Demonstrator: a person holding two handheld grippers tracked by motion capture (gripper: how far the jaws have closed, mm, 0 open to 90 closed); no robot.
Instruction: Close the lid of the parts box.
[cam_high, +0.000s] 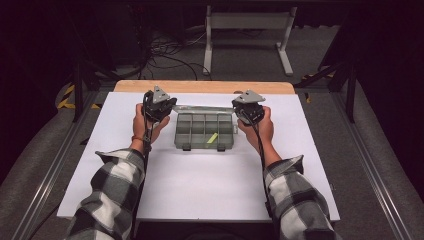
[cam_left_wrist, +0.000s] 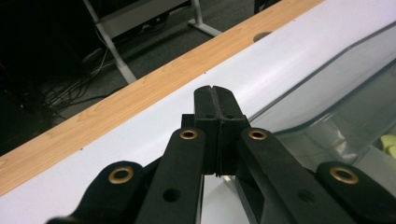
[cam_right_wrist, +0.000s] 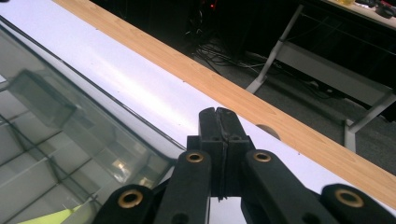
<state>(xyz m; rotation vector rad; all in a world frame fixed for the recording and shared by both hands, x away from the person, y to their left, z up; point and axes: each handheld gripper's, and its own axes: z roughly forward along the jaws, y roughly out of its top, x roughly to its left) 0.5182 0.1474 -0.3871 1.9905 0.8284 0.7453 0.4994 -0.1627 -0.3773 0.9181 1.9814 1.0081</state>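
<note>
Box: a clear plastic box (cam_high: 205, 131) with many small square rooms inside; it sits in the middle of the white table (cam_high: 200, 185), between the 2 hands.
Lid: the see-through lid (cam_high: 202, 108) is flipped open and lies back on the far side, so the rooms are easy to reach.
Yellow piece: 1 small flat yellow-green piece (cam_high: 212, 137) lies tilted in a room near the front right.
Clips: 2 dark clips (cam_high: 186, 147) sit on the front edge, for snapping the box shut.
Left tongs: the left tongs (cam_left_wrist: 215, 109) are clenched tight with nothing in them; they sit just beside the box's left far corner, by the lid.
Right tongs: the right tongs (cam_right_wrist: 219, 128) are also clenched and hold nothing; they sit by the right far corner.
Why there: I think 1 hand waits on each side so both can work on the lid or the box together.
Table: smooth white top with a light wood strip (cam_high: 205, 86) along the far edge.
Sleeves: soft black-and-white check cloth (cam_high: 107, 192).
</note>
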